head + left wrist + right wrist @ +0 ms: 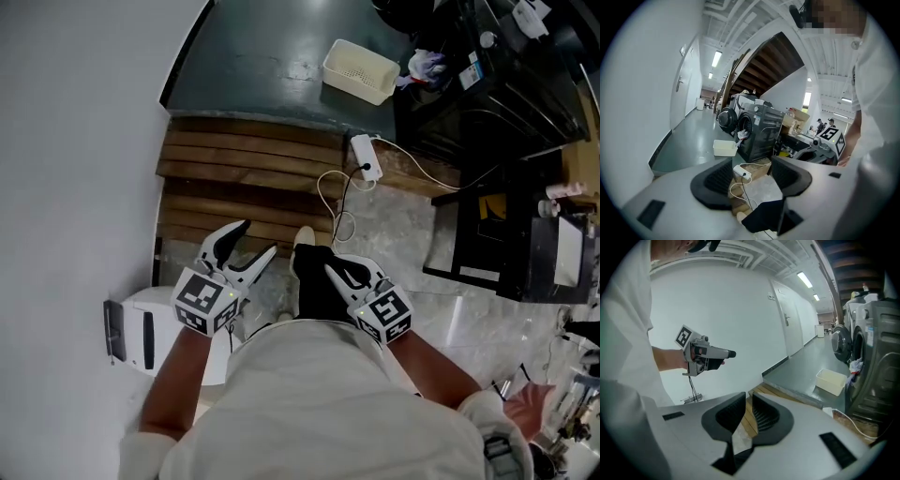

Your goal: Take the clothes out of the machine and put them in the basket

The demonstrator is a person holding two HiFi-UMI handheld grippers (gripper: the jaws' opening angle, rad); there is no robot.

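The person stands on a speckled stone floor (403,234) and looks down past both grippers. In its own view the left gripper (751,174) has its 2 jaws wide apart with nothing between them; through the gap show a white power strip (742,172) and its looped cable (739,190). In the head view that gripper (251,239) sits at 10 o'clock from the person's dark shoe (314,286), over a deck of wooden slats (248,173).

The right gripper (749,401) has its jaws drawn almost together, with only a thin slit left and nothing in it. In the head view it (336,272) lies over the shoe, just beside the left gripper.

The clothes (427,66), a white and purple bundle, hang at the mouth of the dark machine (487,103), far off at 1 o'clock in the head view. The cream basket (361,70) stands on the grey floor just beside them, at their 9 o'clock. Both grippers are well apart from clothes and basket. The right gripper view shows the basket (830,381) in front of the machine (874,362) with the clothes (855,366) at its door.
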